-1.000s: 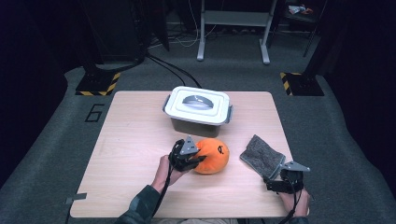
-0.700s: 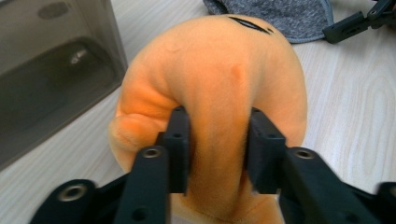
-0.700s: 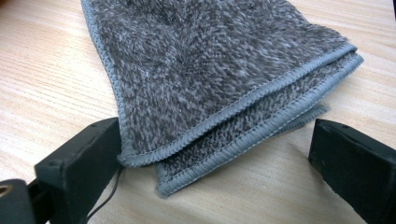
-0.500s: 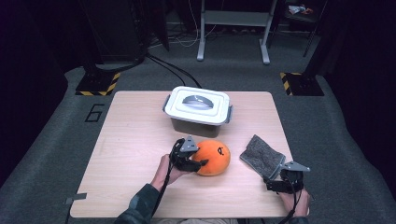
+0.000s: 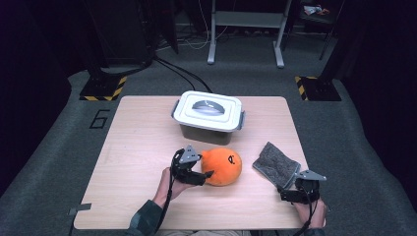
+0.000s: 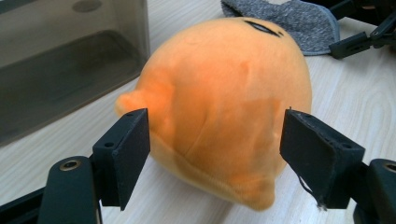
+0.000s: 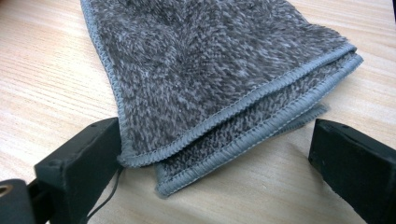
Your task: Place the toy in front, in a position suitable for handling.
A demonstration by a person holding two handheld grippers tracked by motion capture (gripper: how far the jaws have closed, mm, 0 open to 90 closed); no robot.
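Looking down, you see the wooden table (image 5: 133, 147) first, the biggest thing here. Next comes the grey box (image 5: 209, 120) with its white lid (image 5: 209, 109) shut on top. It sits near the far edge of the table, about in the middle.

Then comes the orange plush toy (image 5: 223, 166). It lies on the table closer to your edge, just in front of the box and a little to the right of the table's middle. In the left gripper view the toy (image 6: 224, 93) is round and soft, with a small bump on one side.

The folded grey cloth (image 5: 277, 164) lies near the right edge of the table, close to the near right corner. Its folded corner (image 7: 210, 93) points at you.

Your left gripper (image 5: 209, 173) is right at the toy. Its jaws have just been opening. Now they stand wide, with the toy between them, and the pads are not squeezing it.

Your right gripper (image 5: 290, 189) is at the near end of the cloth. Its jaws are wide apart too. One pad just touches the cloth's corner, the other is well away, so nothing is gripped.
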